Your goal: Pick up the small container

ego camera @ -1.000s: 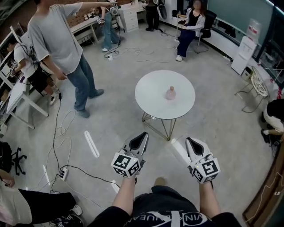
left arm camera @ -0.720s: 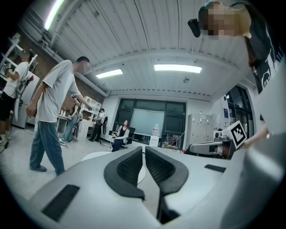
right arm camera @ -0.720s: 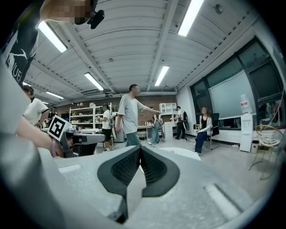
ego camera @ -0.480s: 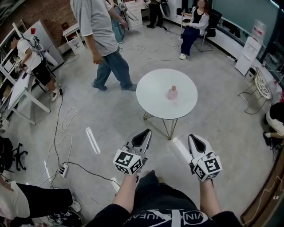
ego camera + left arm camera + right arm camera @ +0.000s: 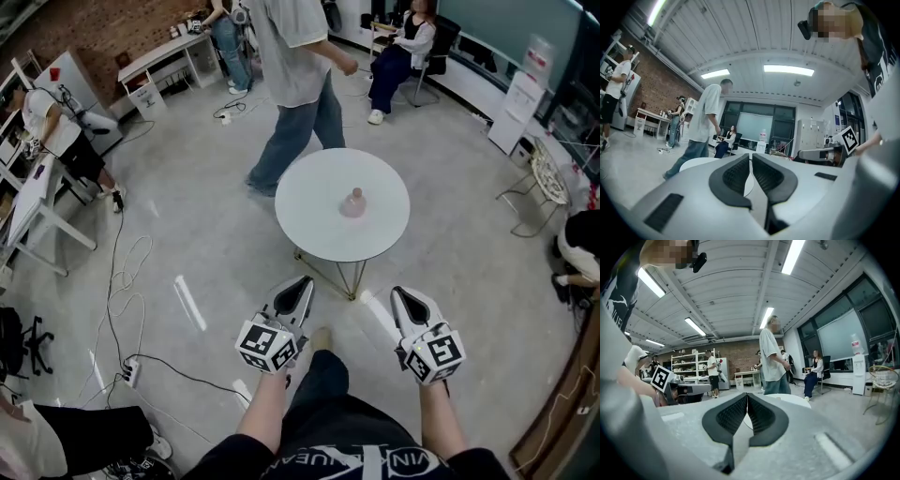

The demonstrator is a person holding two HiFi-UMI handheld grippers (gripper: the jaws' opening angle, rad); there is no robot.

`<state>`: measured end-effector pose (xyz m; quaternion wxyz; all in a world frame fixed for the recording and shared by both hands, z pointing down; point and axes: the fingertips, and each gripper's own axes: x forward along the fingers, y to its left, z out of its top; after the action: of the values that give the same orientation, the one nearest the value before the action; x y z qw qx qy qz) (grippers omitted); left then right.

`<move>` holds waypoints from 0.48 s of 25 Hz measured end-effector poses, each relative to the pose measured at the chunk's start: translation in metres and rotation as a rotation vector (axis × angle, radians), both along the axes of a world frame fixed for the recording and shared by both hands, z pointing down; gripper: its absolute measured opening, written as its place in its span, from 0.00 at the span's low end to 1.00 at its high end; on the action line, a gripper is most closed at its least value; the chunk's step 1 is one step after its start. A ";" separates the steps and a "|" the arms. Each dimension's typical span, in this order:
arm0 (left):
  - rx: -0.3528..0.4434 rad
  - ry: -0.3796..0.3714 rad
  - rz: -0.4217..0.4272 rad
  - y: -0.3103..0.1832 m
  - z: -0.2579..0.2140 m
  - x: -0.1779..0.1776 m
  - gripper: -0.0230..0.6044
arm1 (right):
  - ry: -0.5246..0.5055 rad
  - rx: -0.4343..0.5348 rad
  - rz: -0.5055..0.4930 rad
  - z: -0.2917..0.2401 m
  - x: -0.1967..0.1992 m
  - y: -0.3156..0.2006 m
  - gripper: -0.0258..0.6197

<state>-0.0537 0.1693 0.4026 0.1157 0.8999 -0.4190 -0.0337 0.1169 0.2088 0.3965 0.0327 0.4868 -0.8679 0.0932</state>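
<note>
A small pink container stands upright near the middle of a round white table on thin metal legs. My left gripper and right gripper are held low in front of me, well short of the table, both pointing toward it. In the left gripper view the jaws meet with nothing between them, and the table top shows behind them. The right gripper is also shut and empty, with the table edge beyond its tips. Neither gripper view shows the container.
A person in a grey shirt walks just past the table's far side. Another person sits on a chair further back. Cables and a power strip lie on the floor at left. A wire chair stands at right.
The walking person has crossed from the left to just behind the table. My leg has stepped forward. Both grippers keep the same pose and stay shut.
</note>
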 end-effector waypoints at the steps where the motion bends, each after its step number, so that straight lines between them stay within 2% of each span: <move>1: -0.001 0.004 0.001 -0.006 0.002 0.003 0.08 | 0.001 -0.004 0.003 0.002 0.002 -0.005 0.05; 6: -0.001 0.013 0.025 -0.042 0.006 0.012 0.08 | -0.006 -0.021 0.024 0.009 0.011 -0.039 0.05; 12: -0.020 0.017 0.034 -0.088 0.010 0.005 0.08 | -0.005 -0.036 0.020 0.012 0.002 -0.085 0.05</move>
<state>-0.0486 0.0811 0.4123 0.1287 0.9053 -0.4032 -0.0352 0.1184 0.1239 0.4082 0.0382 0.4947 -0.8612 0.1103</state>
